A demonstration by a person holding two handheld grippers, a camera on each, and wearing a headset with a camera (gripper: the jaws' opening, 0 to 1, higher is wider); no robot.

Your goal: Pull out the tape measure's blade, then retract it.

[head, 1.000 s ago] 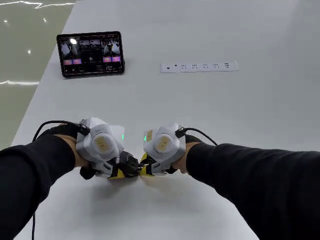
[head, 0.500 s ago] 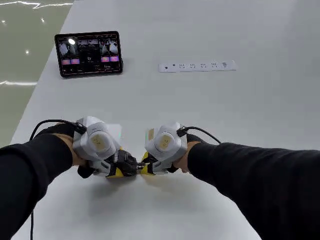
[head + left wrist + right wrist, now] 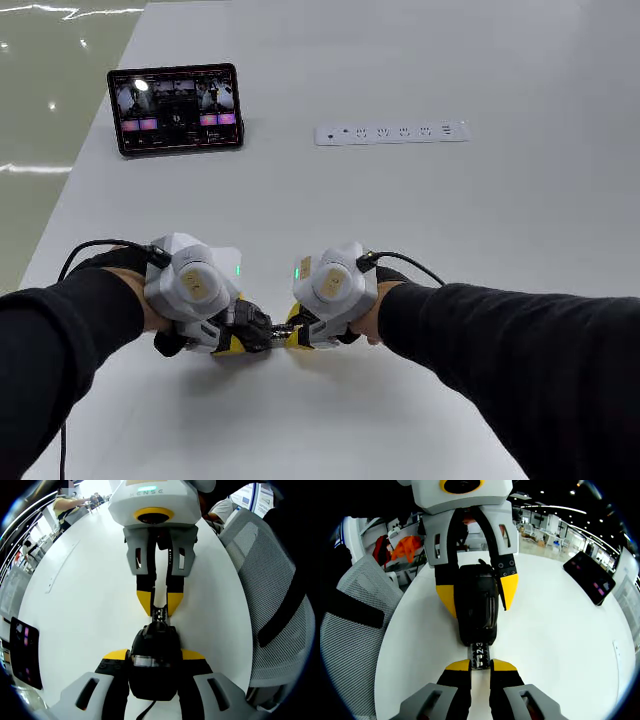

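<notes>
The tape measure (image 3: 258, 328) was low in the centre of the head view, over the bench (image 3: 450, 220), its case clamped in the jaws of the left gripper (image 3: 154, 656), and its short blade (image 3: 480, 656) ran straight to the right gripper (image 3: 481, 666), whose jaws were closed on the tip.

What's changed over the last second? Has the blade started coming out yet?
The right gripper has drawn slightly away from the left gripper, and a short stretch of blade shows beyond the case. No grip changed: left fingers stay on the case, right on the blade end. The tablet and power strip only shifted with the camera.
</notes>
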